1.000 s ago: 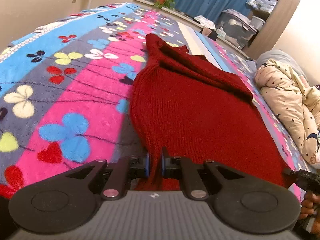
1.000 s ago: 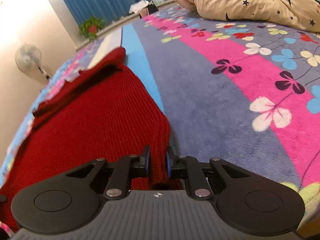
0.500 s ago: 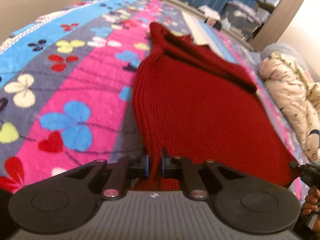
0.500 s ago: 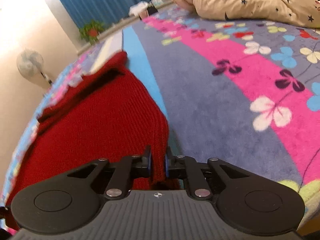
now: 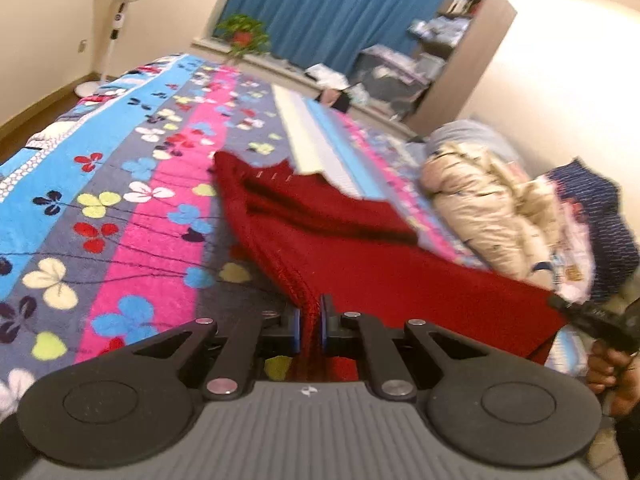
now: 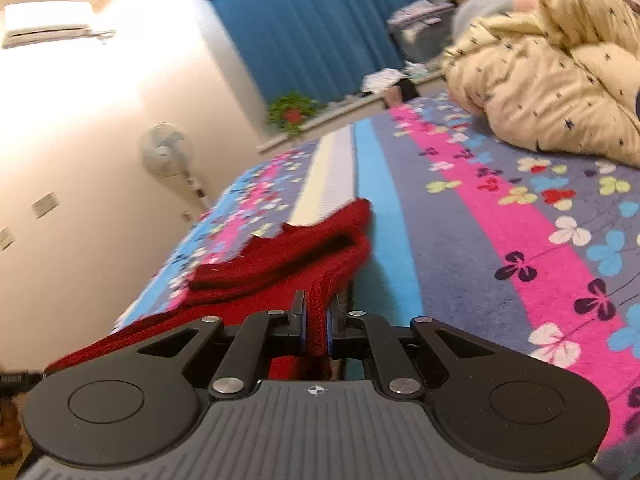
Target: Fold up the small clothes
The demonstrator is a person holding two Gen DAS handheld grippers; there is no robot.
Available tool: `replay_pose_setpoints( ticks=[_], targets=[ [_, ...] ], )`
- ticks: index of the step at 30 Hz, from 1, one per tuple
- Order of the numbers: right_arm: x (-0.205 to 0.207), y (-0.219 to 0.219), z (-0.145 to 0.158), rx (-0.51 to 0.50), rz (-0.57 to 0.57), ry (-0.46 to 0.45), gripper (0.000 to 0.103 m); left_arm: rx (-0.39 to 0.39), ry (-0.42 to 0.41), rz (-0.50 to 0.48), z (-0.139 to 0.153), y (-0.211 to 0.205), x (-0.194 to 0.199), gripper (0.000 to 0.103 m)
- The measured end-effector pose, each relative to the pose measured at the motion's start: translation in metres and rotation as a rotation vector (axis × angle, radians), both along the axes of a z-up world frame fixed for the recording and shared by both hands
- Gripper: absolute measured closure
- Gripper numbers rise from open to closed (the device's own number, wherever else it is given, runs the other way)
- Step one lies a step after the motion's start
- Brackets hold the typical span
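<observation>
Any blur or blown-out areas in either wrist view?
Left wrist: quilt and shelves at right smeared, tool and sweater sharp nearby. Right wrist: wall overexposed at left, fan and plant soft, straight lines bowed by fisheye.

Warm indoor light, blown-out glare on the wall [image 6: 92, 92] at upper left of the right view, motion blur throughout, strong fisheye bending, dark vignetted corners.
</observation>
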State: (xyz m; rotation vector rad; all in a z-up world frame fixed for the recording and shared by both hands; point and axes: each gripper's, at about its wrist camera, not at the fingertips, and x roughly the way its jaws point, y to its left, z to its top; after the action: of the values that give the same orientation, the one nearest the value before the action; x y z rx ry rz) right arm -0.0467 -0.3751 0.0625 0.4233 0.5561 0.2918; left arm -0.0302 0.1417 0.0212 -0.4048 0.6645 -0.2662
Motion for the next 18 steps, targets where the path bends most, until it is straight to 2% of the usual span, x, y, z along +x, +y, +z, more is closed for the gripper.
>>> replay_pose_setpoints(
  ticks=[2,4,6,8,12,14,18],
  targets=[
    [-0.026,-0.011,0.016,0.001,0.01,-0.021,0.095,-0.036,-0.03,-0.013,0.015,0.011,-0.021,0.094],
    [-0.051,-0.029,0.029,0.048,-0.014,-0.042,0.095,-0.095,-0.058,-0.011,0.027,0.025,-0.035,0.094],
    [-0.059,-0.043,0.037,0.095,-0.04,-0.049,0.095,-0.161,-0.05,-0.004,0.031,0.036,-0.031,0.094],
    [-0.048,-0.049,0.037,0.13,-0.055,-0.038,0.095,-0.195,-0.018,0.011,0.029,0.042,-0.007,0.094],
    [0.016,-0.036,0.024,0.095,-0.07,0.008,0.095,-0.136,0.099,0.052,0.005,0.04,0.077,0.094],
    [0.065,-0.024,0.008,0.012,-0.092,0.076,0.095,-0.078,0.164,0.051,-0.014,0.037,0.13,0.094],
    [0.162,-0.013,-0.037,-0.055,-0.144,0.246,0.095,0.013,0.249,0.06,-0.056,0.043,0.207,0.093]
  ],
)
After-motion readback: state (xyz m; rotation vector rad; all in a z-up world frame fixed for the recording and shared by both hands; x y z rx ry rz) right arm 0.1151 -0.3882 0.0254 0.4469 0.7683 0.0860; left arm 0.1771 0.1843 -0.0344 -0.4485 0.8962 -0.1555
